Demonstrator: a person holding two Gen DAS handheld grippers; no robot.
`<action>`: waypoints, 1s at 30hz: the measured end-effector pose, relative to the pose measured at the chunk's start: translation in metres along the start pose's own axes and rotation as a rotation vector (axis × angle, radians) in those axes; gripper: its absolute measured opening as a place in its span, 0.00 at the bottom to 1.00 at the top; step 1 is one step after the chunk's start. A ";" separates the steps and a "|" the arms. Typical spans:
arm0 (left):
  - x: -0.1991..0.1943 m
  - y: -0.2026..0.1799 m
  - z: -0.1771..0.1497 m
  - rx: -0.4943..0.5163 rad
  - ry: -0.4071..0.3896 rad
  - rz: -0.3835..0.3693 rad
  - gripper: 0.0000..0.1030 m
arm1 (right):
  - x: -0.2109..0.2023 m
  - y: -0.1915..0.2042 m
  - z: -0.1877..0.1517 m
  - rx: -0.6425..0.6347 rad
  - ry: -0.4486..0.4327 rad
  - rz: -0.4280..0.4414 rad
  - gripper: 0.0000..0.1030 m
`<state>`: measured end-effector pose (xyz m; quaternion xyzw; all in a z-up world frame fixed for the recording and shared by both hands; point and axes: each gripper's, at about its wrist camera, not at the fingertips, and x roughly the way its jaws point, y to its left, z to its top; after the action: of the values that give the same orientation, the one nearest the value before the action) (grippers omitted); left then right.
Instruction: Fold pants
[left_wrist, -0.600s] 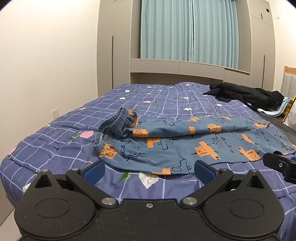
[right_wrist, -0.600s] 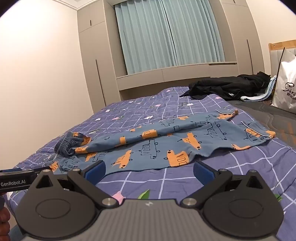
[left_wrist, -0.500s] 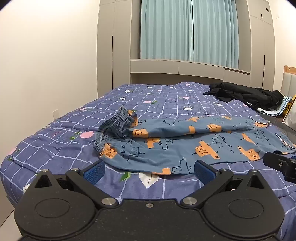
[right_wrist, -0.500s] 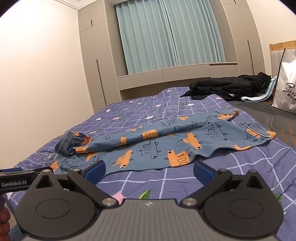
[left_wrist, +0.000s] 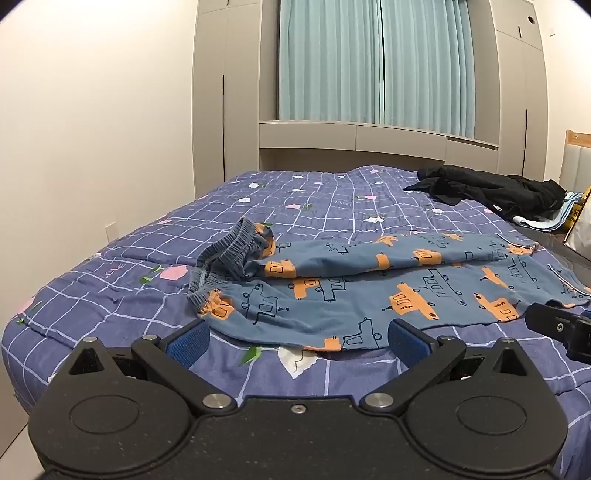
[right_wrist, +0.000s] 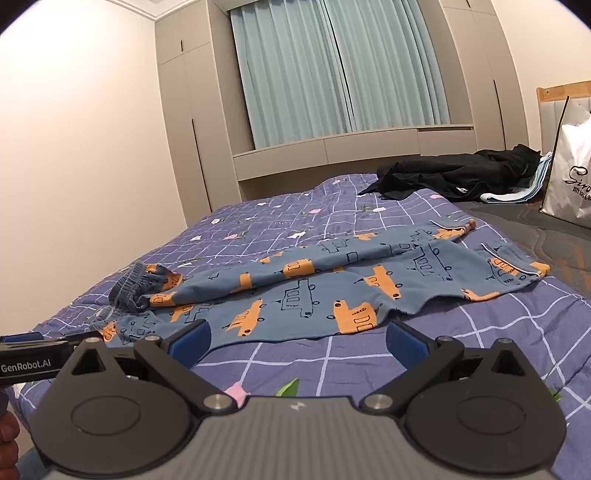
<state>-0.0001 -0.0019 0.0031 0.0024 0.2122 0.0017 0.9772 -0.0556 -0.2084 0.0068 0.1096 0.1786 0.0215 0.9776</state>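
Blue pants (left_wrist: 369, 291) printed with orange vehicles lie spread across the bed, one leg laid over the other. The bunched elastic waistband (left_wrist: 229, 258) is at the left and the cuffs (right_wrist: 517, 269) at the right. In the left wrist view my left gripper (left_wrist: 295, 341) hovers wide open just short of the pants' near hem, nothing between its blue pads. My right gripper (right_wrist: 297, 341) is also open and empty, near the same hem further right. Part of the right gripper (left_wrist: 557, 326) shows at the left view's right edge.
The bed has a purple grid-patterned quilt (left_wrist: 110, 295). A black garment (left_wrist: 487, 188) lies at the far right by the headboard. A white shopping bag (right_wrist: 569, 166) stands at the right edge. A wall runs along the bed's left side, wardrobes and curtains behind.
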 end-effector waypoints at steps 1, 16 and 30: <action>0.000 0.000 0.000 0.001 0.000 0.000 1.00 | 0.000 0.001 0.000 0.000 0.000 0.000 1.00; 0.000 -0.001 -0.001 0.005 -0.003 0.002 1.00 | 0.001 0.001 -0.001 -0.001 0.001 -0.001 1.00; -0.001 -0.003 -0.001 0.008 -0.004 0.003 1.00 | 0.001 0.001 -0.001 0.000 0.000 0.001 1.00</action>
<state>-0.0014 -0.0045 0.0022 0.0066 0.2104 0.0022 0.9776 -0.0550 -0.2073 0.0061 0.1096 0.1787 0.0218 0.9775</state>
